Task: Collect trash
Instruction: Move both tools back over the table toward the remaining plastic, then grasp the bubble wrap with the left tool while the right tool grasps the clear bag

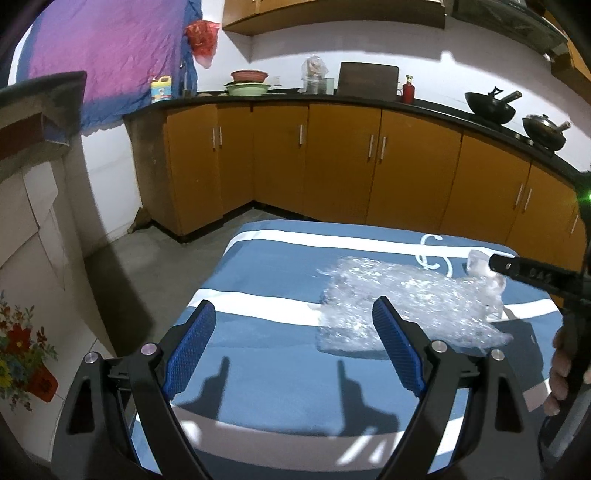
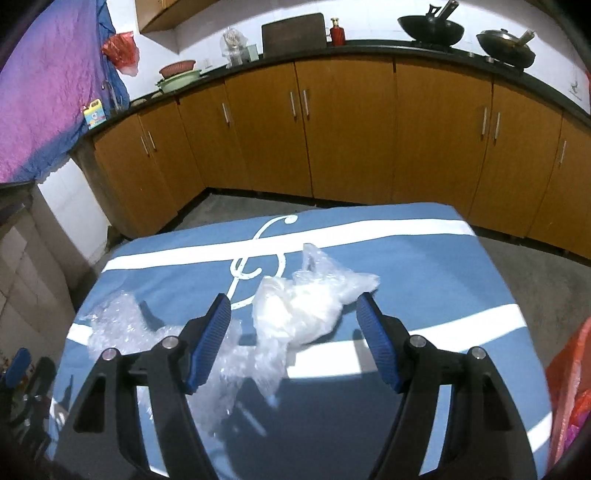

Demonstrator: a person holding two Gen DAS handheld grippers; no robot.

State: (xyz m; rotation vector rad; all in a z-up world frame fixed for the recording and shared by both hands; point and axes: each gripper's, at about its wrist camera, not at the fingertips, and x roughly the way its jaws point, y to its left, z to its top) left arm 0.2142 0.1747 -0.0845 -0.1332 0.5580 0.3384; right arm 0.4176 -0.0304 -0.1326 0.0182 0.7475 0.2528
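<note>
The left hand-held gripper [image 1: 293, 315] hung above the blue tabletop [image 1: 266, 266] with its 2 blue-padded fingers [image 1: 192, 347] spread wide apart and nothing between them. Under it the cloth showed white stripes and the gripper's own shadows. A sheet of bubble wrap [image 1: 399, 295] lay flat on the tabletop, ahead and to the right of that gripper, its near corner passing behind the right finger in the left wrist view. At the sheet's far right end the black tip of the right hand-held gripper [image 1: 524, 271] reached in from the frame's edge, close to a crumpled clear plastic bag [image 1: 480, 269].

In the right wrist view, the right hand-held gripper [image 2: 293, 314] also stood open, its fingers [image 2: 208, 341] well apart on either side of the clear plastic bag [image 2: 303, 302]. The bag sat bunched on the tabletop [image 2: 424, 266], over a white curled motif in the cloth, and touched neither pad as far as could be seen. The bubble wrap [image 2: 125, 325] stretched from under the bag toward the lower left, passing behind the left finger.

Beyond the tabletop ran orange-brown cabinets [image 2: 332, 129] under a dark counter, where 2 black woks [image 2: 430, 27] rested at the right.
</note>
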